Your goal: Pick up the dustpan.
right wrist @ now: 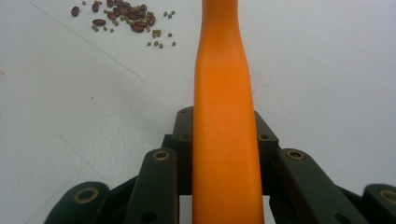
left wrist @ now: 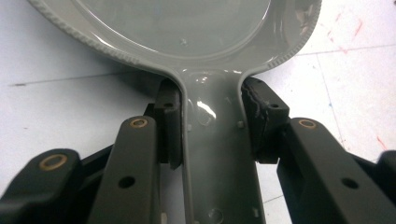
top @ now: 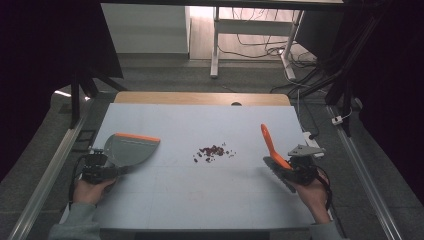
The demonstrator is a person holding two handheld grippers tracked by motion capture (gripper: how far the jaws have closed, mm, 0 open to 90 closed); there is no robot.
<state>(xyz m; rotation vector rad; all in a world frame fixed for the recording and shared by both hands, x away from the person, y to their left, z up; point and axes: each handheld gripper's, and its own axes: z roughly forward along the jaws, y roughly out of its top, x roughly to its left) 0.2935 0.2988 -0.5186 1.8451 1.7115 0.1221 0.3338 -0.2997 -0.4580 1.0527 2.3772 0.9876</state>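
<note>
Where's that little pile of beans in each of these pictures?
High view: the beans lie mid-table on the white mat, between the grey dustpan and the orange brush.
Left gripper view: not in this picture; the dustpan handle sits between the jaws.
Right gripper view: the beans are at the top left, beside the brush handle.
Shared landmark: the white mat.

We find no legible text, label, brand, number or sign on anything in these three views.
</note>
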